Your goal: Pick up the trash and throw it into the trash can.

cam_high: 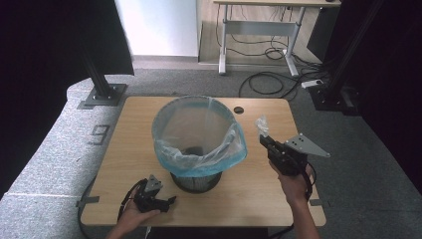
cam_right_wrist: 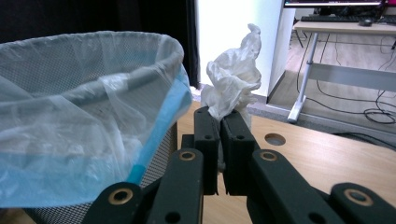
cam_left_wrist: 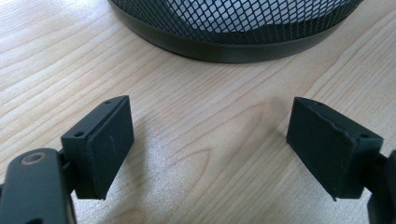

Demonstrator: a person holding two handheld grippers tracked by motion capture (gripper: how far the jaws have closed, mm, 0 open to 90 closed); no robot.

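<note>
A black mesh waste bin [cam_high: 196, 180] lined with a pale blue plastic bag [cam_high: 199, 133] stands in the middle of the wooden table [cam_high: 129, 144]. My right gripper [cam_high: 262, 139] is raised to the right of the bin, shut on a crumpled white tissue [cam_high: 262, 125] that sticks up above its jaws. In the right gripper view the tissue [cam_right_wrist: 233, 79] rises from the pinched jaws beside the bag's rim [cam_right_wrist: 88, 42]. My left gripper [cam_high: 169, 201] rests low near the table's front edge, open, with bare wood between its pads [cam_left_wrist: 112, 140] and the bin's base [cam_left_wrist: 233, 49] just ahead.
A round cable hole [cam_high: 239, 109] sits in the table behind the bin. Beyond the table are a desk frame [cam_high: 259, 30], floor cables [cam_high: 268, 82] and black stand posts [cam_high: 102, 79] on grey carpet.
</note>
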